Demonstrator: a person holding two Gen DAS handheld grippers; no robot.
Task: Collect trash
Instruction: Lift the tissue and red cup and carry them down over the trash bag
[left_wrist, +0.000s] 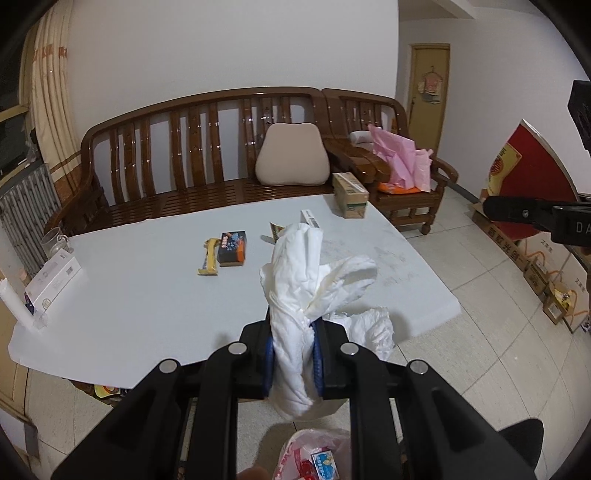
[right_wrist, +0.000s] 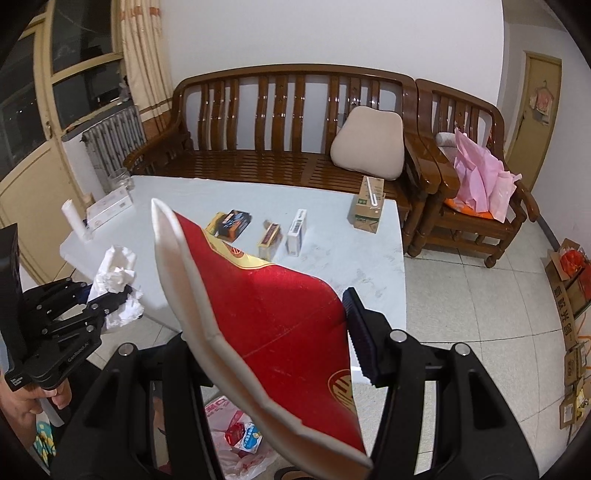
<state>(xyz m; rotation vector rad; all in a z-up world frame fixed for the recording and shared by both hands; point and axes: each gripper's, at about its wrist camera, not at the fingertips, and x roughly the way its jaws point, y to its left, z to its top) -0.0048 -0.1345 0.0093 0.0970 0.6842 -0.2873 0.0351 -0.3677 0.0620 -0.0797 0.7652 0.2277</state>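
My left gripper is shut on a wad of white crumpled tissue, which it holds above the near edge of the white table. My right gripper is shut on a flat red box with a white edge. Its right pad presses the box's side, and the box hides the left finger. On the table lie a yellow wrapper, a dark small box, a brown packet and a white box. A plastic trash bag holding cartons sits on the floor below both grippers.
A cardboard carton stands at the table's far corner; a white box and a glass jar at its left end. Behind are a wooden bench with a cushion and an armchair holding pink bags. Cardboard boxes line the floor at right.
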